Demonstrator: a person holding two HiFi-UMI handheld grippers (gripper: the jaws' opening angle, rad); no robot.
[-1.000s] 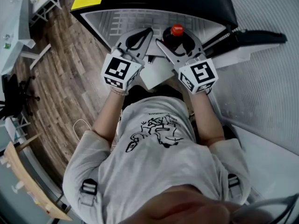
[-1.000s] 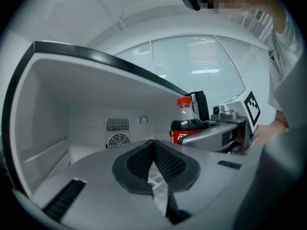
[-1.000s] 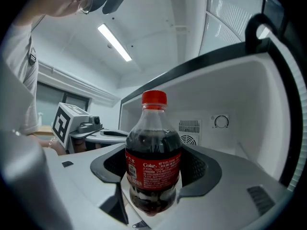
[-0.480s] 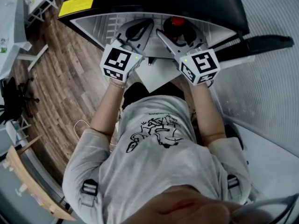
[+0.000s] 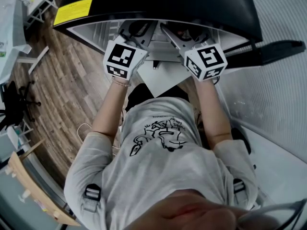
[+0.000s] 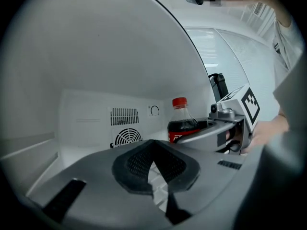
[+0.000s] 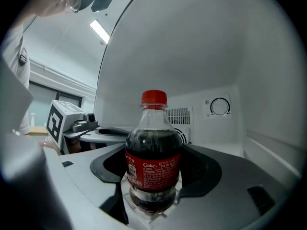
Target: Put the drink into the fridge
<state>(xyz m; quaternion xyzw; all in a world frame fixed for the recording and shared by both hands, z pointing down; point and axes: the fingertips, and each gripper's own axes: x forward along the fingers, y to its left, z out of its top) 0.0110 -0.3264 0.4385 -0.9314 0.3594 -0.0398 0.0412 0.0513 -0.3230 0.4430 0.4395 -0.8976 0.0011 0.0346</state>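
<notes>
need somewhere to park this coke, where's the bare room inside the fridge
Looks bare: the fridge floor under the dial, out to the right wall, and the stretch before the fan grille toward the left wall. Crowded: the middle, where the right tool grips the Coke bottle with the shut left tool close beside it.

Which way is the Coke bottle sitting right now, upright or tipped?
Upright. In the right gripper view the Coke bottle stands vertical with its red cap on top, clamped between the right tongs, inside the fridge.
</notes>
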